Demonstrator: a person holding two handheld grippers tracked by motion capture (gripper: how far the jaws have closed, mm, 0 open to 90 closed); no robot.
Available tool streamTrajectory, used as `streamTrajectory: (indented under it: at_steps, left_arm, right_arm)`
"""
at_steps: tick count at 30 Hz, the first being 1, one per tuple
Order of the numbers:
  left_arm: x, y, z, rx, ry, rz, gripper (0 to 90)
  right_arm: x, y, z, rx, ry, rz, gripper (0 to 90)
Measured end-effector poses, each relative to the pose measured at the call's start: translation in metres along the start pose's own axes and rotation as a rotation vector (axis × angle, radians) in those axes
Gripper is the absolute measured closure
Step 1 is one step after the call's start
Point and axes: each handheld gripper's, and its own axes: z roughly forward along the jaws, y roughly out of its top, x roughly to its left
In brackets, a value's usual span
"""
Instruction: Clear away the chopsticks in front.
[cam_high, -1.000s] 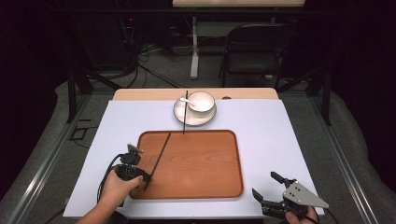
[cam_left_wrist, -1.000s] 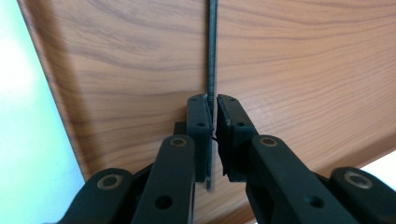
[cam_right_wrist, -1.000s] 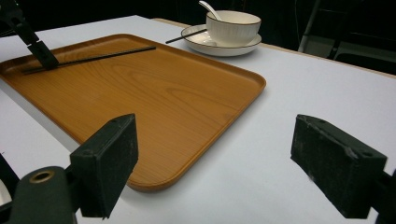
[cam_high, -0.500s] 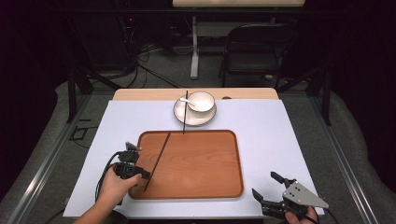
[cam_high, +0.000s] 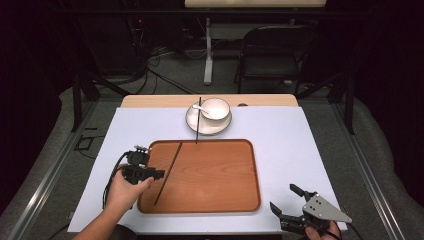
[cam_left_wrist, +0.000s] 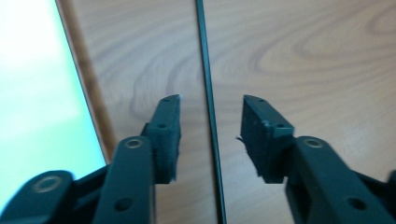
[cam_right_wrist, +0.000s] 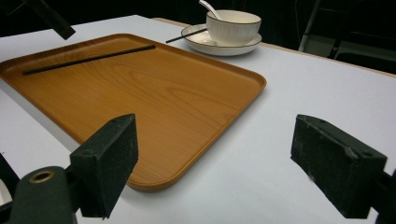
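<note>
The chopstick (cam_left_wrist: 208, 116) on the tray (cam_high: 240, 200) is thin, stiff, slippery; grip mid-length. Your left gripper (cam_left_wrist: 211, 128), jaws just opened, straddles it unheld; right gripper (cam_right_wrist: 233, 163) gapes empty.

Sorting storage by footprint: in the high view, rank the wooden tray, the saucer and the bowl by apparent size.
1. wooden tray, by far the largest.
2. saucer, at the table's far side.
3. bowl, sitting on the saucer and narrower than it.

tray (cam_high: 210, 175) smooth wood; chopstick (cam_high: 167, 172) matt black.
</note>
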Motion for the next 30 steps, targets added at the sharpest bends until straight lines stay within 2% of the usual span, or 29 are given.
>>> streamTrajectory:
  at_steps: [6, 12, 15, 26, 30]
  left_arm:
    - [0.000, 0.012, 0.000, -0.080, 0.030, 0.040, 44.4]
    - [0.000, 0.027, 0.003, -0.156, 0.019, 0.051, 41.6]
    - [-0.001, 0.035, 0.005, -0.179, 0.012, 0.057, 41.3]
    - [-0.012, 0.066, 0.026, -0.166, -0.004, 0.082, 41.1]
    - [-0.017, 0.079, 0.033, -0.177, -0.027, 0.074, 41.1]
  right_arm:
    - [0.000, 0.000, 0.000, 0.003, 0.001, 0.001, 14.4]
    - [0.000, 0.000, 0.000, 0.002, 0.001, 0.000, 14.4]
    - [0.000, 0.000, 0.000, 0.003, 0.001, 0.001, 14.4]
    - [0.000, 0.000, 0.000, 0.000, 0.001, -0.002, 14.4]
    - [0.000, 0.000, 0.000, 0.001, 0.001, -0.001, 14.4]
